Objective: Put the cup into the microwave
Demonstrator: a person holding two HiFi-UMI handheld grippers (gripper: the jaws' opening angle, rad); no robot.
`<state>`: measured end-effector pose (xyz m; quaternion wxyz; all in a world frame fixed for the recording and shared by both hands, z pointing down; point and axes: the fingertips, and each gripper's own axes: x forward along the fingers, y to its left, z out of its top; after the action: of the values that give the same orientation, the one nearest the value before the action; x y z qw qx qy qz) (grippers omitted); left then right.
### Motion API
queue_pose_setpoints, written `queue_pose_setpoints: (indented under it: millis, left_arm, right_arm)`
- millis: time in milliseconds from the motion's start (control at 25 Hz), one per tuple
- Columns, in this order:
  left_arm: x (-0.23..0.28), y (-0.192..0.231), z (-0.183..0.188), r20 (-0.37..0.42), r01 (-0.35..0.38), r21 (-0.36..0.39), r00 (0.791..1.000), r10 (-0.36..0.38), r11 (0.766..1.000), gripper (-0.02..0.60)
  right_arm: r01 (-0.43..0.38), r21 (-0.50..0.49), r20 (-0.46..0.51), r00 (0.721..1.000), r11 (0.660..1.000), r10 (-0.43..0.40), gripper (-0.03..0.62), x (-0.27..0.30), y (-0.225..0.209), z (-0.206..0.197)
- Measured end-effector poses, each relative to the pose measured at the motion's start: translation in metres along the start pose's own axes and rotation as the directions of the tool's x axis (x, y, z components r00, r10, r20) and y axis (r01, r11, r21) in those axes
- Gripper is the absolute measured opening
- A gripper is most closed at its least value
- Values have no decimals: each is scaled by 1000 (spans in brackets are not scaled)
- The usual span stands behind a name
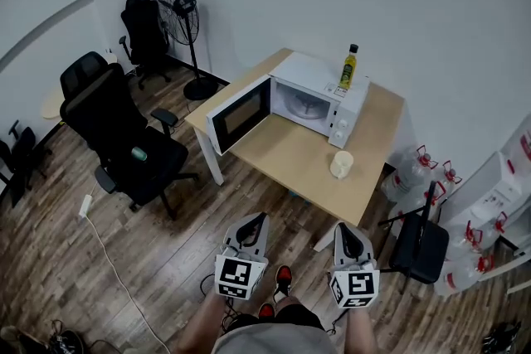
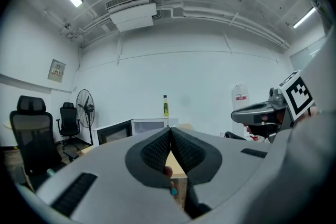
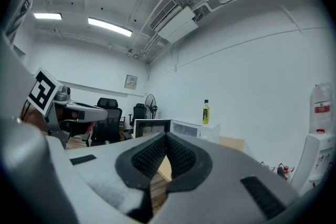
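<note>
A pale cup (image 1: 341,164) stands on the wooden table (image 1: 290,157), in front of the right end of the white microwave (image 1: 319,95). The microwave's door (image 1: 239,113) hangs open to the left. Both grippers are held low, short of the table's near edge, and point toward it. My left gripper (image 1: 259,217) is shut with nothing in it, its pads meeting at the tips (image 2: 170,130). My right gripper (image 1: 343,226) is also shut and empty (image 3: 166,135). The cup is hidden behind the jaws in both gripper views, where the microwave (image 2: 142,126) (image 3: 184,127) shows ahead.
A yellow oil bottle (image 1: 348,67) stands on top of the microwave. A black chair (image 1: 419,249) sits right of the table, with water jugs (image 1: 415,170) behind it. Office chairs (image 1: 124,137) and a standing fan (image 1: 178,8) are at left. A cable (image 1: 112,261) runs across the wooden floor.
</note>
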<state>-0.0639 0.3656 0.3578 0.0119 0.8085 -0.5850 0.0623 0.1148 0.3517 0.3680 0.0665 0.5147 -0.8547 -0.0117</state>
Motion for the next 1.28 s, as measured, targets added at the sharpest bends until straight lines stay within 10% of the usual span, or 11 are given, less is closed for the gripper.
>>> queue_pose_setpoints:
  millis: [800,1280]
  left_arm:
    - [207,84,-16,-83,98,26,992,-95,995,23]
    - [319,57,-73,-187,261,-14,948,-259,965,23]
  right_arm:
    - [91,57,-41,995,994,-88,17,197,-82,-27]
    - [254,120,-194,954,960,-228,17,235,-155,-107]
